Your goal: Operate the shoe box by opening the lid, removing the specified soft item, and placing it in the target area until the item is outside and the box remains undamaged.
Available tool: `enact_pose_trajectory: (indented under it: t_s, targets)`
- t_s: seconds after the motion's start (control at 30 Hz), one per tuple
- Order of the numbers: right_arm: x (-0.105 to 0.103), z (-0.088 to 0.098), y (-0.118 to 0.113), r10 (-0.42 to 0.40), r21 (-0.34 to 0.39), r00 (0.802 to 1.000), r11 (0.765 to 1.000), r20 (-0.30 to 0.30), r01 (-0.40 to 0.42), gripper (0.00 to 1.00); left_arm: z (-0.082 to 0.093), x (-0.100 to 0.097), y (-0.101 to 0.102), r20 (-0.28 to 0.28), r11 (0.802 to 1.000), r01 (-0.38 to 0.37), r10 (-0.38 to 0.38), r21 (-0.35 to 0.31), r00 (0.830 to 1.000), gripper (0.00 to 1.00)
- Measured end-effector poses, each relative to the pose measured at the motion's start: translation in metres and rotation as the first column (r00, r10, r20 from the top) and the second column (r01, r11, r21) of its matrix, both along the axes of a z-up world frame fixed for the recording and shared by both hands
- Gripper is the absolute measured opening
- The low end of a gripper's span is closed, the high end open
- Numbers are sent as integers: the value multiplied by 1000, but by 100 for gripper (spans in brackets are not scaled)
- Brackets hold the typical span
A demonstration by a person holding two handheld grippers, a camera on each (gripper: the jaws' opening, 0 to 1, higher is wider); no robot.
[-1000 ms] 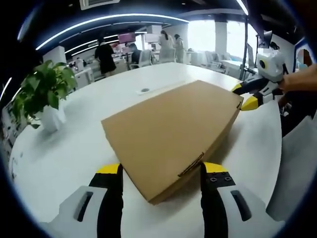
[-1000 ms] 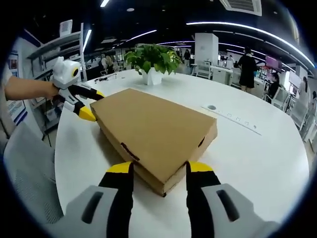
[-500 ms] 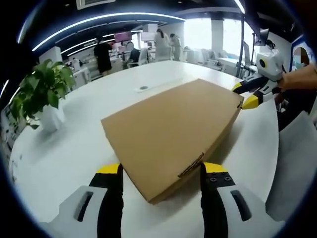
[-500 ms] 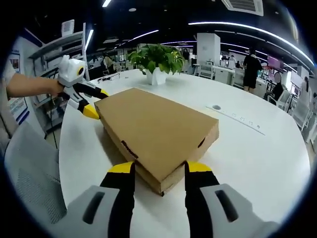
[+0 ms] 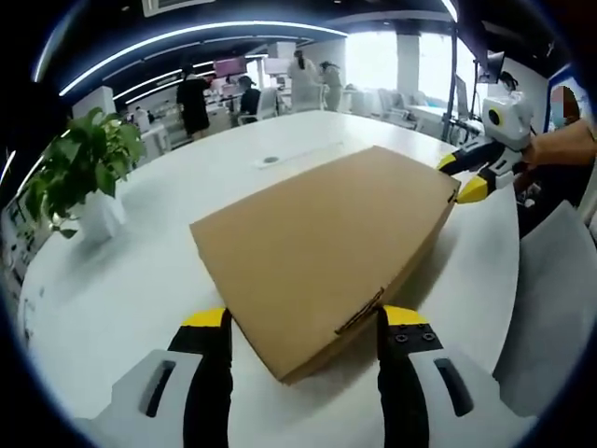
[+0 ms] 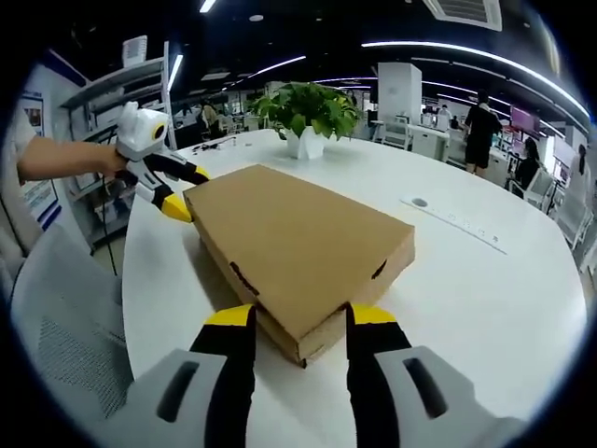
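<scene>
**A:** Start with the left gripper view. Where does your task stand?

**B:** Barely begun, I'd judge. The flat brown cardboard shoe box [image 5: 322, 257] lies across the middle of the frame on the round white table [image 5: 140, 308], lid shut, tab slot at its near corner. Nothing soft is out yet, so opening, removing and placing all remain. Your left gripper [image 5: 300, 341] rises from the bottom of the frame with its yellow-tipped black jaws apart, one on each side of the box's near corner, closed on nothing. Whether they touch the cardboard, I can't tell.

**A:** And room to move?

**B:** Bare tabletop spreads to the left of the frame up to the potted green plant in a white pot [image 5: 89, 182] at the left edge. At the upper right, the table edge runs close behind the box, with a grey mesh chair back [image 5: 550, 308] beyond it.

**A:** Now the right gripper view.

**B:** Same box [image 6: 298, 247], mid-frame, shut and undamaged as far as you can see. Your right gripper [image 6: 292, 341] straddles its near corner at the bottom, jaws apart. Your left gripper [image 6: 177, 191] sits at the box's far corner, upper left.

**A:** Free space?

**B:** Wide bare table on the right of the frame; at the left the edge is near.
</scene>
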State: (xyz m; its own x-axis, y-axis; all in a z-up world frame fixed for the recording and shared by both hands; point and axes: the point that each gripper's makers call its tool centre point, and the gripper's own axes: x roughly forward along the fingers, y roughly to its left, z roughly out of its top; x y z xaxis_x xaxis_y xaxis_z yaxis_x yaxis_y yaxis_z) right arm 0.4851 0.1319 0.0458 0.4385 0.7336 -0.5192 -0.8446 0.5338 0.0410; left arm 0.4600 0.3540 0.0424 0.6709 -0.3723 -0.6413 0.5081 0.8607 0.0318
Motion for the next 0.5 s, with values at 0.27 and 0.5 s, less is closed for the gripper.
enact_pose_trajectory:
  t_s: [0.27, 0.5]
  targets:
    - [-14, 1, 5, 15, 9, 1000, 1000, -9, -15, 34, 0, -14, 6, -10, 1000, -2, 2, 5, 1000, 62]
    - [-21, 0, 7, 20, 10, 1000, 1000, -10, -20, 34, 0, -21, 8, -18, 1000, -4, 4, 10, 1000, 62]
